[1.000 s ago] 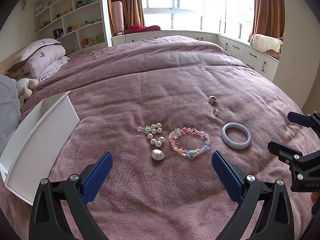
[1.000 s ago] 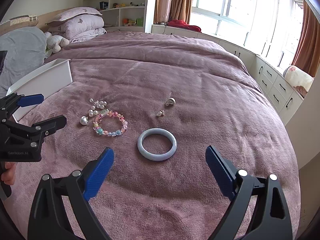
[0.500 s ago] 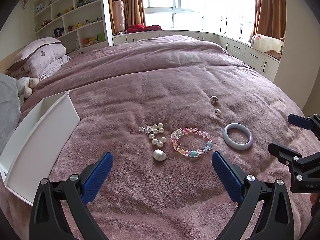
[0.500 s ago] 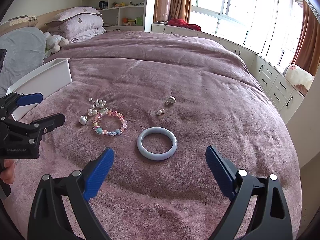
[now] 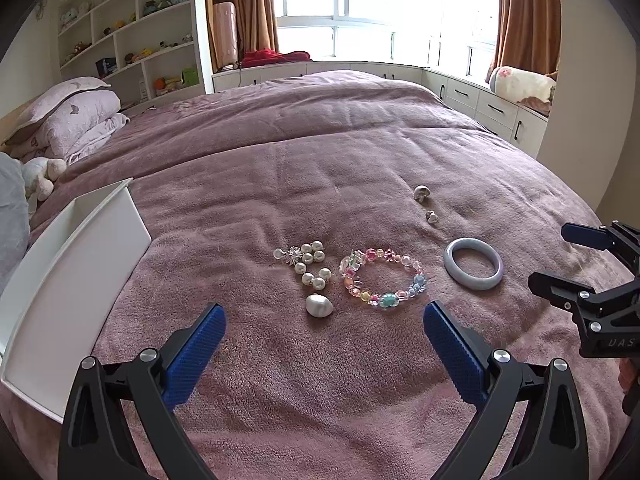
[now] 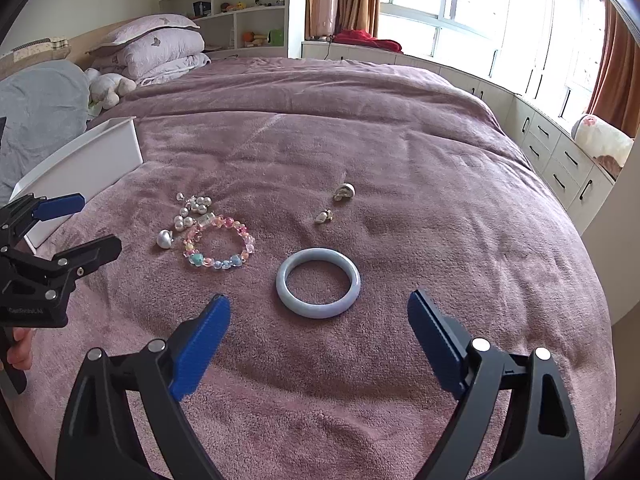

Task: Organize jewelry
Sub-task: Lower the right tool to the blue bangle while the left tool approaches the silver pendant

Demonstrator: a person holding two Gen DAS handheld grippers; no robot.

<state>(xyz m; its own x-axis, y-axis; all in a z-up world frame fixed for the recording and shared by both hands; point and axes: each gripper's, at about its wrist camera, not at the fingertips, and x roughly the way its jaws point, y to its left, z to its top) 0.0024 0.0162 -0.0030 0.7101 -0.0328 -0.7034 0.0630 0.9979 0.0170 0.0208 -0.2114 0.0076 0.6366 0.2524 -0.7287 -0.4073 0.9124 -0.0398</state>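
A: What has moved since a second ago?

B: Little. In the right view the bangle (image 6: 318, 282) sits a touch nearer that claw than before; in the left view the jewelry has slid slightly right and down. Nothing has been picked up.

A: The claws?

B: The left gripper (image 5: 324, 330) is spread wide and empty, its ribbed blue pads (image 5: 196, 354) above bare blanket, with the pearl piece and the bracelet beyond the gap. The right gripper (image 6: 319, 320) is just as wide and empty, with the bangle just ahead of the gap between its tips.

A: Count the jewelry.

B: Five pieces, all on the fuzzy mauve blanket (image 5: 320, 160). One smooth, pale blue-grey bangle, a thick round hoop. One bracelet (image 5: 382, 278) of glossy pastel beads, looped. One pearl cluster (image 5: 310, 264) with a small silvery star and a larger teardrop pearl at its near end. Two small silvery earrings (image 5: 421, 193), close together, lying farther off than the rest.

A: And the tray (image 5: 72, 280)?

B: One, white, hard, straight-walled, at the left, apart from the jewelry.

A: What differs between the views?

B: The left shows the right gripper at its right edge. The right shows the left gripper at its left edge with part of the hand (image 6: 18, 350) on it, and a grey bundle (image 6: 40, 108) by the pillows.
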